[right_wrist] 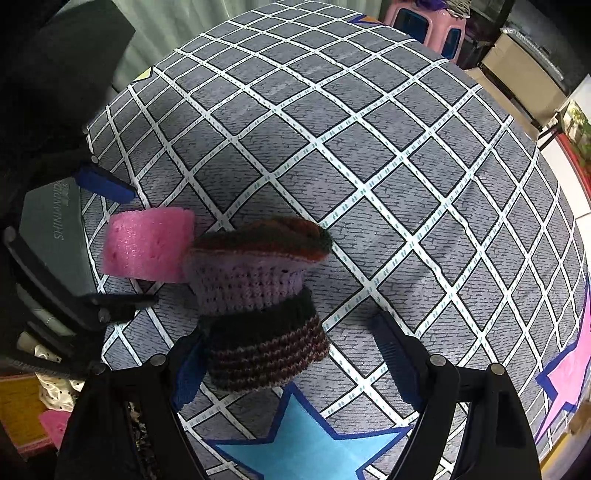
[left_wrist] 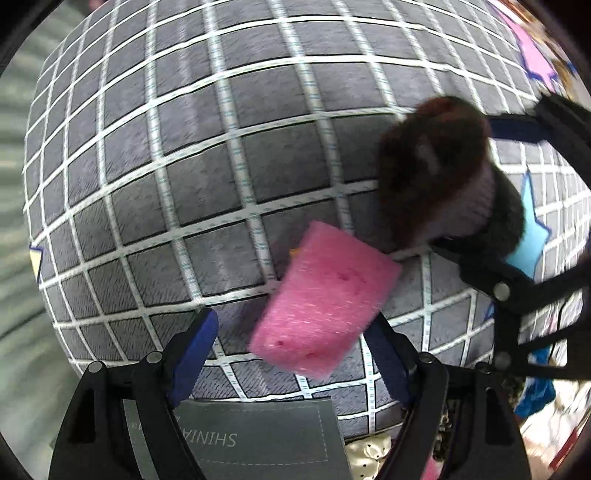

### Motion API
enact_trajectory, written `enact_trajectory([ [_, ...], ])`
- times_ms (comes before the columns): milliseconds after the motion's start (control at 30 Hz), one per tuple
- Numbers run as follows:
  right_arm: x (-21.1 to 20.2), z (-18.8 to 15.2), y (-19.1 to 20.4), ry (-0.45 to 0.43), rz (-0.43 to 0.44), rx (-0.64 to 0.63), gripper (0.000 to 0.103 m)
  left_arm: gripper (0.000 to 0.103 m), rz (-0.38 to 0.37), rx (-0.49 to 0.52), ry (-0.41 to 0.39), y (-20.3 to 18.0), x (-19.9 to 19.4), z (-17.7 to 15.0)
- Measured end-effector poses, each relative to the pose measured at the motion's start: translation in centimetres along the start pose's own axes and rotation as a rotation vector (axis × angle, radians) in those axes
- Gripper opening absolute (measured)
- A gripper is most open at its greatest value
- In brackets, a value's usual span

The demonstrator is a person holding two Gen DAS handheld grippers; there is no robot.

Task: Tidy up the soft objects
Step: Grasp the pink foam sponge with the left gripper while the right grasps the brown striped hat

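Note:
A pink sponge block (left_wrist: 325,299) lies on the grey grid-patterned cloth (left_wrist: 221,147), just ahead of my open left gripper (left_wrist: 291,339), nearer its right finger. It also shows in the right wrist view (right_wrist: 147,251). A knitted piece in purple, dark red and black (right_wrist: 258,295) lies next to the sponge, touching it. My right gripper (right_wrist: 295,354) is open around the knit's near end, which rests against its left finger. In the left wrist view the knit (left_wrist: 439,173) sits at the right with the right gripper's black fingers (left_wrist: 480,266) beside it.
Light blue star patches (right_wrist: 306,439) and a pink star (right_wrist: 576,369) are printed on the cloth. A grey flat box (left_wrist: 255,432) sits below the left gripper. A pink stool (right_wrist: 424,26) and cardboard boxes (right_wrist: 517,74) stand beyond the cloth's far edge.

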State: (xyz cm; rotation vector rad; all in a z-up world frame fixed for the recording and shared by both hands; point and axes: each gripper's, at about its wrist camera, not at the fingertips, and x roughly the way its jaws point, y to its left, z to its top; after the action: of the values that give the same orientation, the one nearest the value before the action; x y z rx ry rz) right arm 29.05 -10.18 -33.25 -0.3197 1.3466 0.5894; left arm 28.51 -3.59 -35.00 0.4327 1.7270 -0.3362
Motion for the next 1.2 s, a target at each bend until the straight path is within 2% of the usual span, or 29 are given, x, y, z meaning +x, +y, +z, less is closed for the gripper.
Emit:
enact_trajectory([
  [200, -0.3, -0.2, -1.3, -0.041, -0.033, 0.064, 0.084, 0.087, -0.013, -0.111, 0.014, 2.5, 0.7, -0.8],
  [233, -0.3, -0.2, -1.3, -0.045, -0.042, 0.072, 0.084, 0.091, -0.009, -0.136, 0.021, 2.8, 0.8, -0.9],
  [300, -0.3, -0.2, -1.5, -0.052, -0.061, 0.088, 0.084, 0.096, -0.013, -0.189, 0.046, 3.9, 1.3, -1.5],
  [333, -0.3, -0.3, -1.7, -0.056, -0.069, 0.096, 0.084, 0.098, -0.019, -0.208, 0.051, 4.7, 1.5, -3.0],
  [400, -0.2, -0.2, -2.0, -0.066, -0.076, 0.109, 0.084, 0.099, -0.021, -0.245, 0.056, 4.8, 1.8, -3.7],
  [533, 0.0, -0.3, -3.3, -0.081, -0.067, 0.123, 0.084, 0.098, 0.032, -0.218, 0.033, 4.9, 1.5, -5.0],
  [600, 0.0, -0.2, -3.6, -0.083, -0.066, 0.124, 0.084, 0.096, 0.027, -0.222, 0.035, 4.3, 1.7, -5.1],
  [667, -0.2, 0.1, -4.0, -0.082, -0.072, 0.121, 0.083, 0.084, -0.019, -0.229, 0.038, 3.6, 1.6, -4.4],
  [733, -0.5, -0.3, -3.5, -0.096, -0.089, 0.116, 0.07, 0.077, -0.037, -0.224, 0.03, 4.0, 1.1, -3.8],
  [767, -0.8, -0.5, -3.3, -0.11, -0.089, 0.115, 0.056, 0.072, -0.035, -0.214, 0.023, 3.8, 0.9, -3.8],
  [800, -1.1, -0.8, -3.3, -0.116, -0.084, 0.124, 0.047, 0.067, -0.034, -0.202, 0.012, 3.4, 0.7, -3.8],
  [833, -1.2, -0.7, -3.5, -0.114, -0.076, 0.132, 0.047, 0.06, -0.032, -0.194, 0.005, 3.6, 0.3, -3.6],
  [933, -1.3, -0.5, -4.1, -0.106, -0.044, 0.145, 0.042, 0.057, -0.035, -0.197, -0.018, 3.0, -0.3, -3.2],
  [1067, -1.9, -1.1, -5.1, -0.106, -0.017, 0.173, 0.038, 0.056, -0.082, -0.215, -0.071, 3.7, -1.2, -4.6],
  [1200, -2.8, -2.5, -6.1, -0.122, -0.03, 0.202, 0.038, 0.056, -0.047, -0.196, -0.133, 3.0, -2.8, -5.3],
])
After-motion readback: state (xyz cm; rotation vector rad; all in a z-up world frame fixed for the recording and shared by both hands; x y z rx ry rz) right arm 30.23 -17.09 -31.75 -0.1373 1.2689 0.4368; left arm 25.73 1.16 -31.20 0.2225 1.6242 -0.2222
